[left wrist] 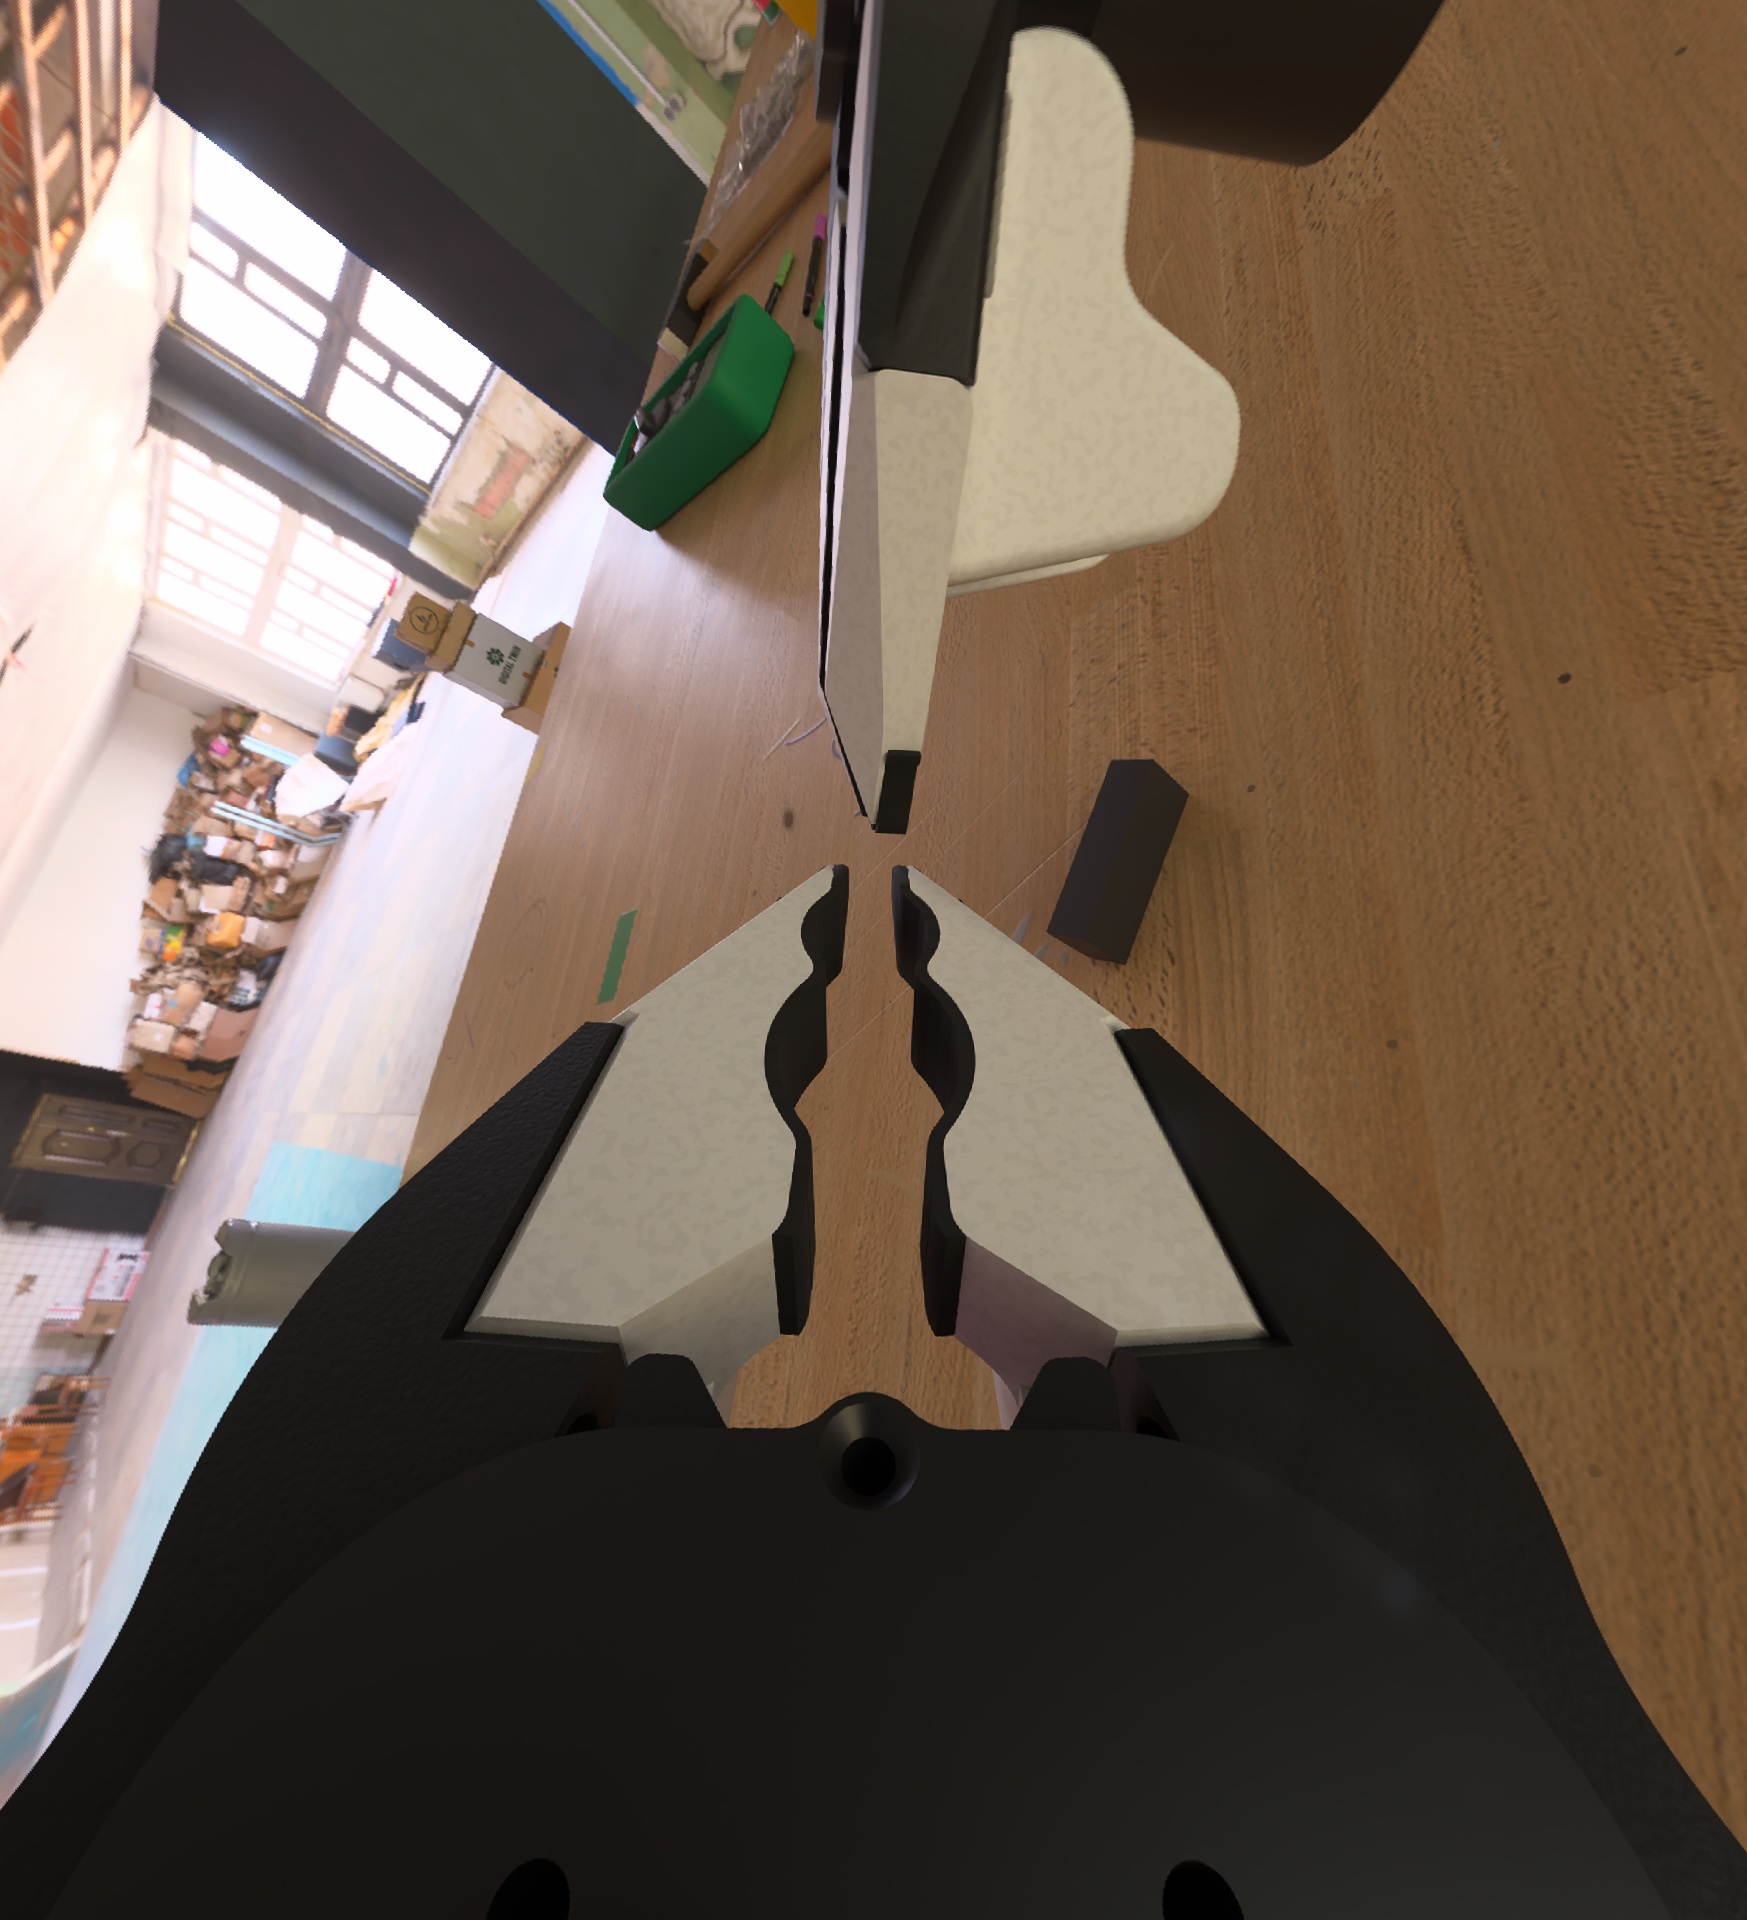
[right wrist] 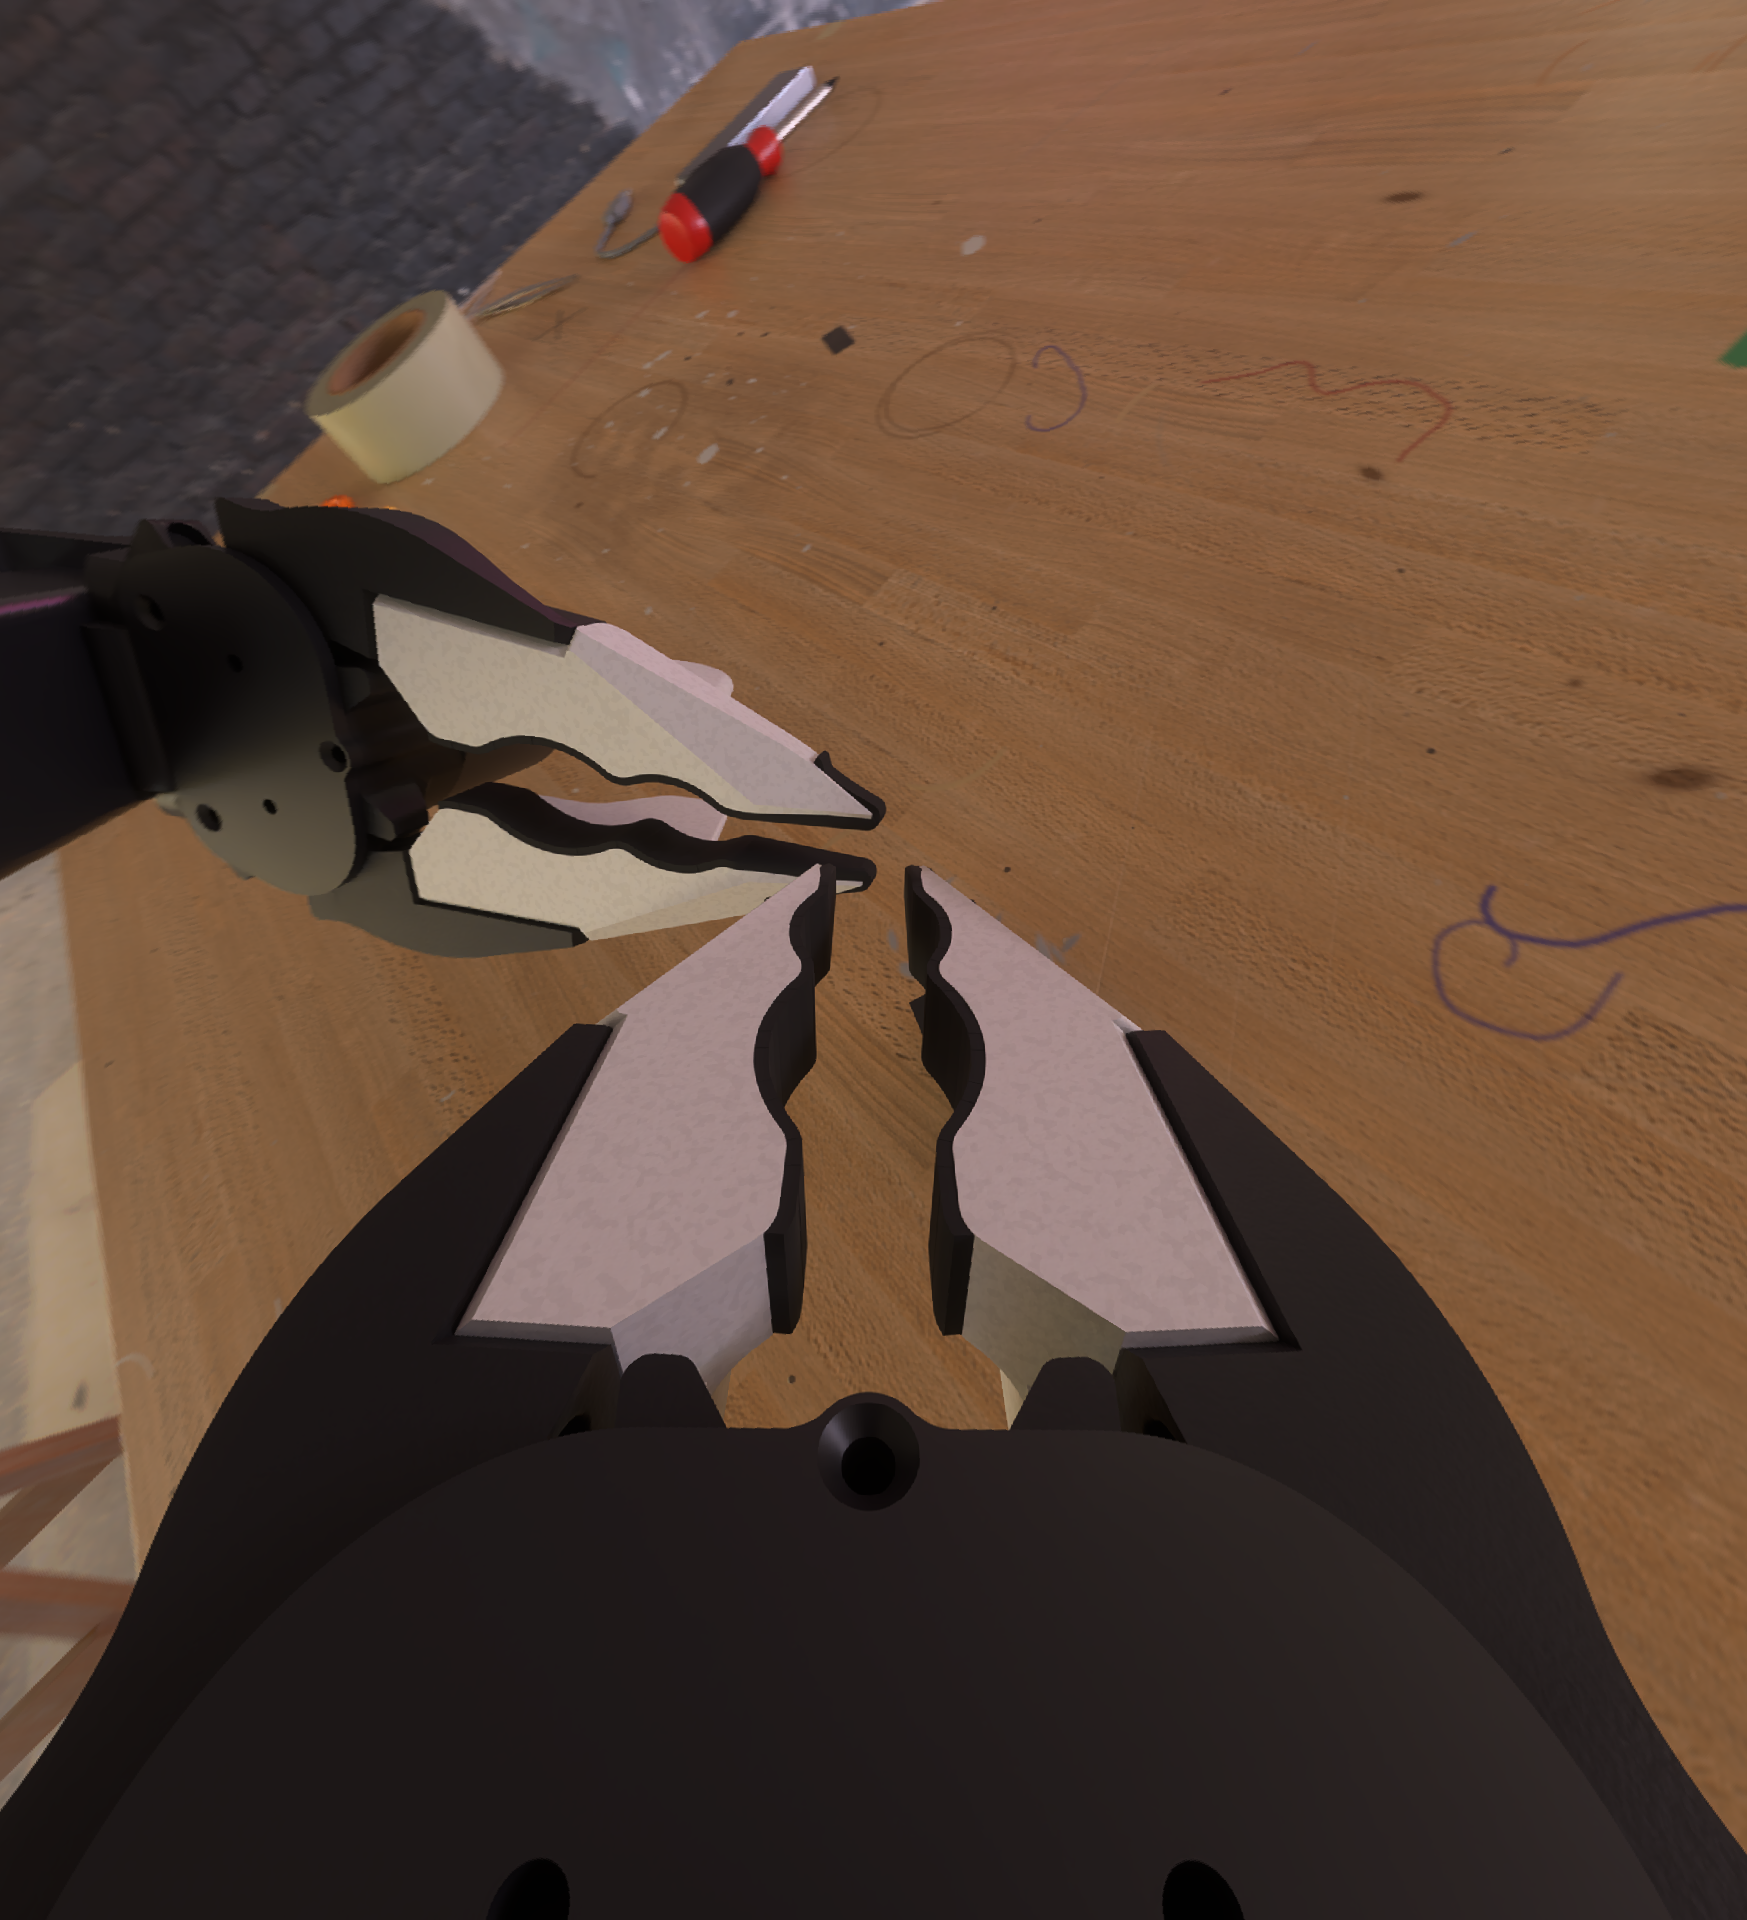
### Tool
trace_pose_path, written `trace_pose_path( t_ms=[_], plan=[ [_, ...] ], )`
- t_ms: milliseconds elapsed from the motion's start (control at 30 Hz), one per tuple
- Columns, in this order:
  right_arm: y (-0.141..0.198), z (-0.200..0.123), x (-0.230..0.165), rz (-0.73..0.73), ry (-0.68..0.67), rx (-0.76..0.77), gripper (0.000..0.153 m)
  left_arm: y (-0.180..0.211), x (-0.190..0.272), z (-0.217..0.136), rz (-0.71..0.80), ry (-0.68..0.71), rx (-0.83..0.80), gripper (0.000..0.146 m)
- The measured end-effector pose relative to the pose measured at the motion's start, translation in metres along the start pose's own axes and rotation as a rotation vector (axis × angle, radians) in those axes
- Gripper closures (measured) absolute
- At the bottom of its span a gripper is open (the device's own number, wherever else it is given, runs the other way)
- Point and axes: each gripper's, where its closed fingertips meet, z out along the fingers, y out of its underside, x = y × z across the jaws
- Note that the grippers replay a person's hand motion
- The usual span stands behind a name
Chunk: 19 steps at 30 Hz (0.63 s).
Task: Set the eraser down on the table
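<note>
The eraser (left wrist: 1118, 862), a dark rectangular block, lies on the wooden table (left wrist: 1471, 727), right of and slightly beyond my left gripper's tips. My left gripper (left wrist: 869, 883) is empty, with its jaws a narrow gap apart. The right gripper (left wrist: 890, 805) reaches in from above in the left wrist view, its tip almost meeting my left fingertips. In the right wrist view my right gripper (right wrist: 869, 888) is also empty and slightly open. The left gripper (right wrist: 871, 844) comes in from the left, tips close to mine. The eraser does not show in the right wrist view.
A green box (left wrist: 703, 416), markers (left wrist: 812, 270) and cardboard boxes (left wrist: 495, 655) lie farther along the table. A tape roll (right wrist: 407, 390) and a red-handled screwdriver (right wrist: 723, 192) sit near the table's edge. Pen scribbles (right wrist: 1627, 966) mark the wood.
</note>
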Motion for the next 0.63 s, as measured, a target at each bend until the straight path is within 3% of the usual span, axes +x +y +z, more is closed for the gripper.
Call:
trace_pose_path(
  t_ms=[133,267,400,633],
  plan=[
    [0.0,0.0,0.004,0.003,0.117,0.028,0.138,0.003,0.003,0.001,0.015,0.004,-0.034,0.138],
    [-0.003,-0.003,-0.002,0.116,0.087,0.077,0.133,0.001,0.004,-0.001,0.051,-0.017,-0.038,0.138],
    [-0.002,-0.004,-0.007,0.062,0.156,0.075,0.135,-0.002,0.003,-0.004,0.045,-0.034,-0.031,0.138],
    [-0.003,-0.01,-0.019,0.072,0.106,0.122,0.133,-0.013,0.003,-0.013,0.029,-0.043,0.029,0.138]
  ],
)
